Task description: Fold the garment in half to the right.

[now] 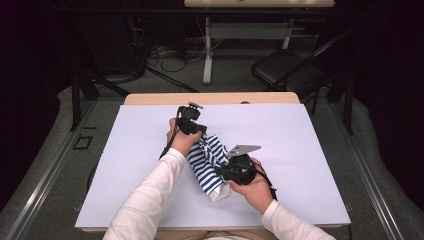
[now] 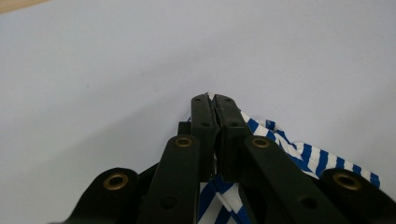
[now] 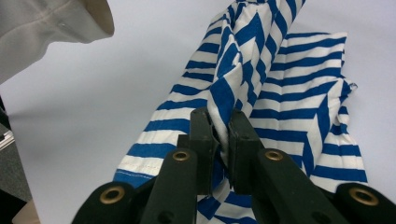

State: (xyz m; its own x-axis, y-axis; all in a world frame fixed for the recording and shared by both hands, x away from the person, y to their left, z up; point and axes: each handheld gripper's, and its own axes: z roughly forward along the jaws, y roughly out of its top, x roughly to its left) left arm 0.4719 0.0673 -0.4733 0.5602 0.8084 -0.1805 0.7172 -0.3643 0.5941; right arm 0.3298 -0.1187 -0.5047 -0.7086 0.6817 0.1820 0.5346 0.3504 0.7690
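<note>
Part of the blue-and-white striped cloth (image 1: 210,162) is hidden behind the hands, and no readable writing can be made out on it. It's held just above the white table (image 1: 300,150), near the middle. The left gripper (image 2: 214,100) is pinched on 1 edge, and a fold is clamped by the right gripper (image 3: 223,122).

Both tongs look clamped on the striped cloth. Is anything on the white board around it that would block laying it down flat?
Nothing visible does. Left tongs and right tongs are both shut on the striped cloth, and the white board around it shows bare. The nearest thing is the person's own white sleeve, coming in beside the cloth.
</note>
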